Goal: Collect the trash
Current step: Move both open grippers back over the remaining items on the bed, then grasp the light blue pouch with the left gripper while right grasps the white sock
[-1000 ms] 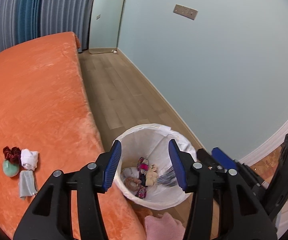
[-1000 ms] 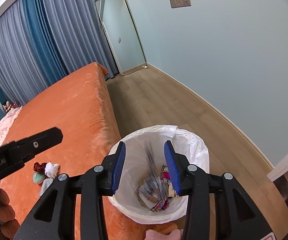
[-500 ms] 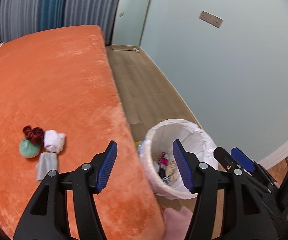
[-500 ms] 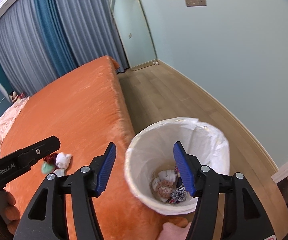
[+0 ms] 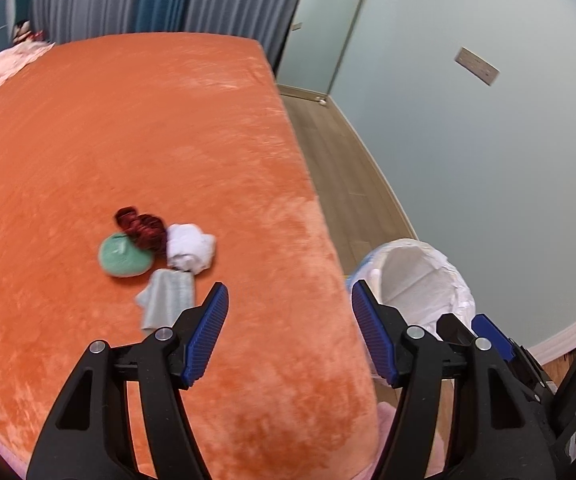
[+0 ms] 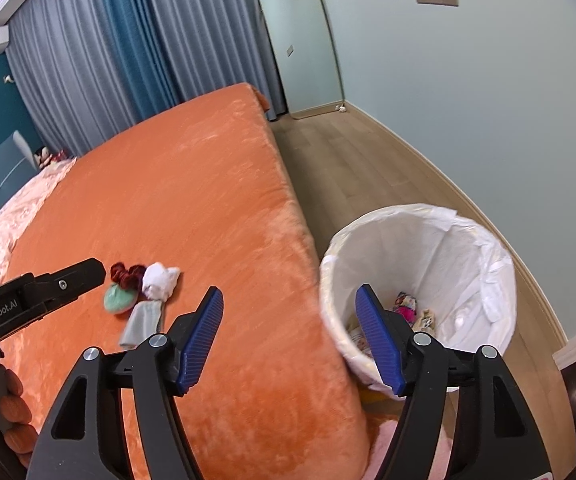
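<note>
Both our left gripper [image 5: 290,334] and right gripper [image 6: 290,340] have their jaws opening with nothing between them, and the remaining trash sits in a small cluster on the orange bed [image 5: 147,128] ahead and to the left of both tools, while the lined bin [image 6: 420,292] stands off to the right. We judge the white crumpled wad [image 5: 189,247] and the grey scrap [image 5: 165,298] light, soft and easily squashed, so we would pinch each across its bulkiest fold. The green round piece [image 5: 121,256] and dark red bundle [image 5: 141,226] touch each other and may drag along together.

Empty left tool [image 5: 290,334] opening above orange bed [image 5: 135,128], near trash pile [image 5: 155,252].
</note>
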{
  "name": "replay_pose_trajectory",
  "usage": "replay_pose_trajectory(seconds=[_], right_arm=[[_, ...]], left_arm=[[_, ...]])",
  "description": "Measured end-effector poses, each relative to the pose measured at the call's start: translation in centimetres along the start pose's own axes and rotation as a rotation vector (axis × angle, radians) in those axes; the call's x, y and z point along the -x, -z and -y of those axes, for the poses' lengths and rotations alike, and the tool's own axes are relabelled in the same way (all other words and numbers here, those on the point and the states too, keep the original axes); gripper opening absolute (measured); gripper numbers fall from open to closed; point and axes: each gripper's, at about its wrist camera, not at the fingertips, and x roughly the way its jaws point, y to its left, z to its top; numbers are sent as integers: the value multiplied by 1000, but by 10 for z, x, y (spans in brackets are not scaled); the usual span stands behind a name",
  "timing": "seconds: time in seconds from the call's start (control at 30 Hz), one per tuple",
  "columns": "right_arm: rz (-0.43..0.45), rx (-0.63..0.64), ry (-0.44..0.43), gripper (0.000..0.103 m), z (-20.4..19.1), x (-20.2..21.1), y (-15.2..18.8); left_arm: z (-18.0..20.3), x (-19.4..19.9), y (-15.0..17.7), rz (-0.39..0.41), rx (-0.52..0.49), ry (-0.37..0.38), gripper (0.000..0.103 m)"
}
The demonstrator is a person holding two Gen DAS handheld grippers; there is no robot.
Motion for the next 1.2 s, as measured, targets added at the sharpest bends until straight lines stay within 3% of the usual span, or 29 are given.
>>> replay_pose_trajectory(seconds=[0.5, 0.9, 0.93, 0.97, 1.07, 1.13, 1.2], right_arm=[[-87, 77, -27, 66, -58, -48, 18], [-148, 118, -32, 66, -89, -97, 18], [-153, 121, -31, 66, -91, -101, 17], [-158, 124, -32, 66, -94, -106, 17], [-168, 136, -33, 66, -104, -117, 15], [-177, 145, -39, 66, -113, -126, 14], [-183, 157, -48, 66, -121, -136, 12]], left_arm=[[-101, -35, 21, -86, 164, -86, 61], [-137, -97, 23, -192, 215, -85, 52], [-140, -104, 23, -205, 212, -94, 48], [-142, -108, 23, -217, 214, -95, 35], [-153, -119, 26, -239, 244, -78, 15], [-155, -120, 26, -237, 238, -67, 7], [-156, -116, 26, -228, 226, -59, 6]])
